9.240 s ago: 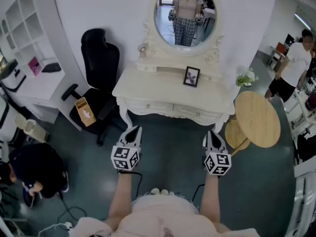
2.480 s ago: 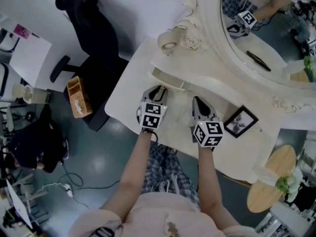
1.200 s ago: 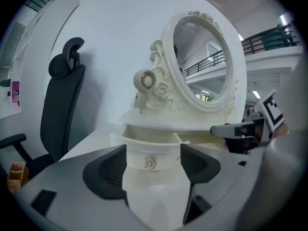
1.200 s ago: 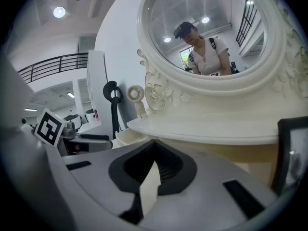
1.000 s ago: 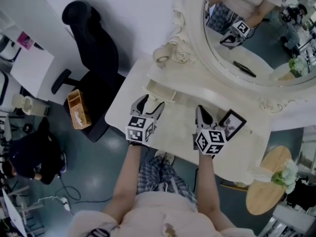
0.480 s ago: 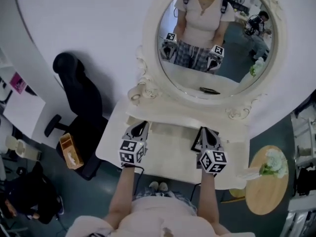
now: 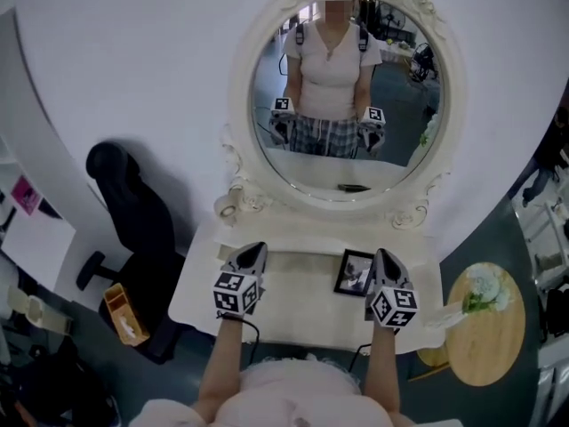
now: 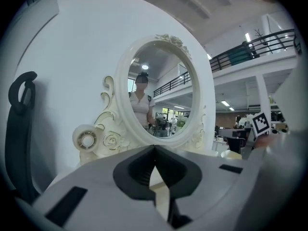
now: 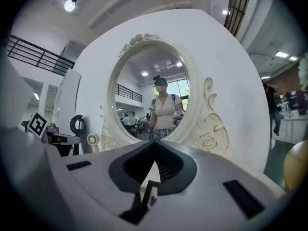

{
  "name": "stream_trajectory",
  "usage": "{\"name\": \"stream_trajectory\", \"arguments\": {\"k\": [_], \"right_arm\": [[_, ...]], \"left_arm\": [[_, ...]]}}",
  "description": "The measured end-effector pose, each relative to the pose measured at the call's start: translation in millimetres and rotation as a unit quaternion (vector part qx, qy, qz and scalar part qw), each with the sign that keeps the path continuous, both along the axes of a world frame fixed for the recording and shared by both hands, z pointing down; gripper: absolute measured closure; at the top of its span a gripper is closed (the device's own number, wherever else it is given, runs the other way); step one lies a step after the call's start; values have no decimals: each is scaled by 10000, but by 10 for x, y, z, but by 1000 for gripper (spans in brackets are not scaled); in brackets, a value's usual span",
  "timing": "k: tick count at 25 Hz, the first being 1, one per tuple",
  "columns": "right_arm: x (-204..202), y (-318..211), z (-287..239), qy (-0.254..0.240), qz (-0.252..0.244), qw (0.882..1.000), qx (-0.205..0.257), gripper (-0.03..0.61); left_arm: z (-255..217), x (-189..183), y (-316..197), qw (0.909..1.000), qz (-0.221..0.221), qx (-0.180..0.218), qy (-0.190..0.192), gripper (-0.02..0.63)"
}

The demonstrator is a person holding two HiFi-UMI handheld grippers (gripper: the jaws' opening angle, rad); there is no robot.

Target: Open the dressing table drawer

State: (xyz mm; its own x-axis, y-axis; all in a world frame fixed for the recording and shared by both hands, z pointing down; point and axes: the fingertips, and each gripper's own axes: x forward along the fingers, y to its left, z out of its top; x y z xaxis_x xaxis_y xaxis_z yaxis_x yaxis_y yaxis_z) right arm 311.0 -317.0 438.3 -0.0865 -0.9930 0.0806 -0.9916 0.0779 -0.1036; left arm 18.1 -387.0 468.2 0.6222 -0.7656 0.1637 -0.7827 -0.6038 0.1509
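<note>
Two claws hover over the dressing-table surface [image 7: 302,294]: left claw [image 7: 252,251] and right claw [image 7: 384,256], both pressed together, empty. Left claw's jaws have just closed. Drawer can't be made out.

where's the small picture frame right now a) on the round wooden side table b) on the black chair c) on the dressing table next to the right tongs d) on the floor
c: the head view shows the picture frame on the dressing table, close beside the right tongs on their inner side.
</note>
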Motion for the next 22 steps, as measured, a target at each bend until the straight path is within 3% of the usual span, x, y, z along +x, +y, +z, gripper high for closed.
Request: {"name": "stream_trajectory", "arguments": {"k": [6,22], "right_arm": [[172,60,-75,249,146,9996,75,563],[204,204,10,137,72,9999,-27,563]], "left_arm": [[12,88,-4,10000,51,-34,-15,588],[90,158,102,9998,107,-143,62,588]]}}
